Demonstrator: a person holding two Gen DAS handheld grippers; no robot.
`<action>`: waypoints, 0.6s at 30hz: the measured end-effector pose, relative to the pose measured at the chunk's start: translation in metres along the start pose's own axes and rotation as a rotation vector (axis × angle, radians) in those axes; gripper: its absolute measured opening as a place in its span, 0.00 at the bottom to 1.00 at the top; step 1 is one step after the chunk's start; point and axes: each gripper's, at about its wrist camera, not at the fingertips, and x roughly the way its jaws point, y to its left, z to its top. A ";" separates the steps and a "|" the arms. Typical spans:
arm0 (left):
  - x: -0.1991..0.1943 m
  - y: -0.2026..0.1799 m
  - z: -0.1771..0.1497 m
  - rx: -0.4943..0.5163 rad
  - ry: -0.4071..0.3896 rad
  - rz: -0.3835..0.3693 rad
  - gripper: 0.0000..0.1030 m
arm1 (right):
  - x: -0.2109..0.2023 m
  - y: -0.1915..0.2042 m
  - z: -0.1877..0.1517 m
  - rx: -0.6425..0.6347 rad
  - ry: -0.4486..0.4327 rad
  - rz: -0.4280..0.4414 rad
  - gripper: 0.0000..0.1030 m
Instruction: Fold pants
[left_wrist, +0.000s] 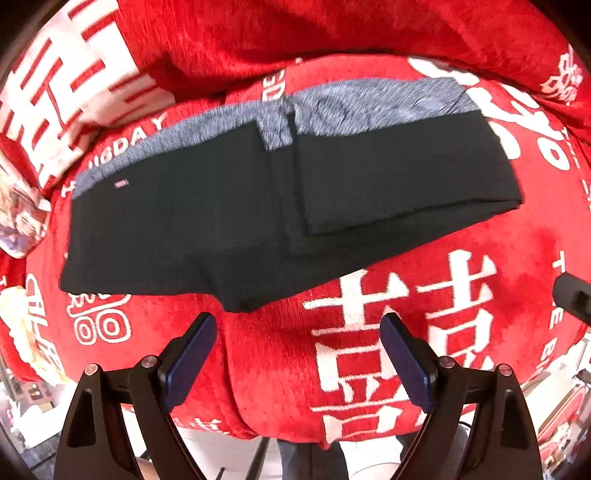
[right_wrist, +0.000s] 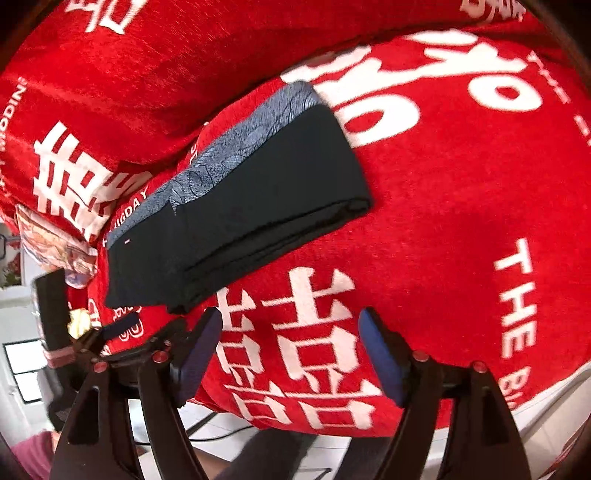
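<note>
Left wrist view: my left tongs (left_wrist: 298, 334) hang released, clear of the folded pants (left_wrist: 207, 214) on the red blanket (left_wrist: 424, 258); my right tongs (right_wrist: 290, 332) gape empty too.

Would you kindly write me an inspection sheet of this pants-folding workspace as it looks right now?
Surface: red cloth with white characters, covering the work area.
Job's things: black pants with a grey patterned waistband, folded into a compact stack and lying flat on the cloth.
Clutter: crumpled printed item near the cloth's left edge; what it is cannot be told.
Grippers: left gripper open, empty, clear of the pants; right gripper open, empty, also clear of them.
Cables: a thin dark cable on the floor below the cloth's edge.
Surroundings: pale floor; a person's legs near the cloth's front edge.
</note>
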 end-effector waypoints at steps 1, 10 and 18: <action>-0.008 -0.001 0.001 0.001 -0.008 0.000 0.88 | -0.008 0.000 -0.002 -0.015 -0.008 -0.018 0.77; -0.073 -0.011 0.009 -0.004 -0.088 -0.002 0.88 | -0.054 -0.003 -0.003 -0.054 -0.022 -0.071 0.77; -0.097 0.007 -0.003 -0.013 -0.113 -0.058 0.88 | -0.081 0.017 -0.011 -0.095 -0.040 -0.155 0.77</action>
